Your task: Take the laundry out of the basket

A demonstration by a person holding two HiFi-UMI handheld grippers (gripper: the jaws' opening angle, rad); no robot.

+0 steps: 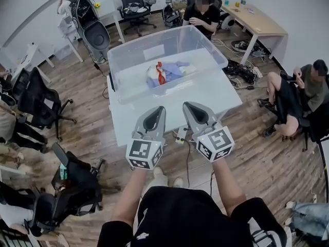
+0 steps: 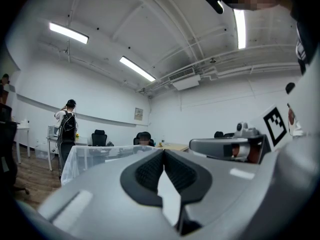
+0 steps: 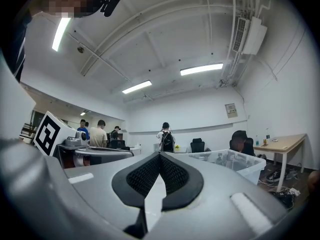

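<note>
Laundry point(image 1: 165, 72) seemingly crosswise in basket point(image 1: 131, 54)

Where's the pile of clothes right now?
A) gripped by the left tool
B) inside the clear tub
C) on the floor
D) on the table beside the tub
B: the head view shows the clothes lying in the clear tub, while the left gripper and right gripper are shut and empty.

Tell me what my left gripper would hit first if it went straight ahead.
Most likely the near wall of the clear bin, which the left gripper points at; its height is hard to judge.
</note>
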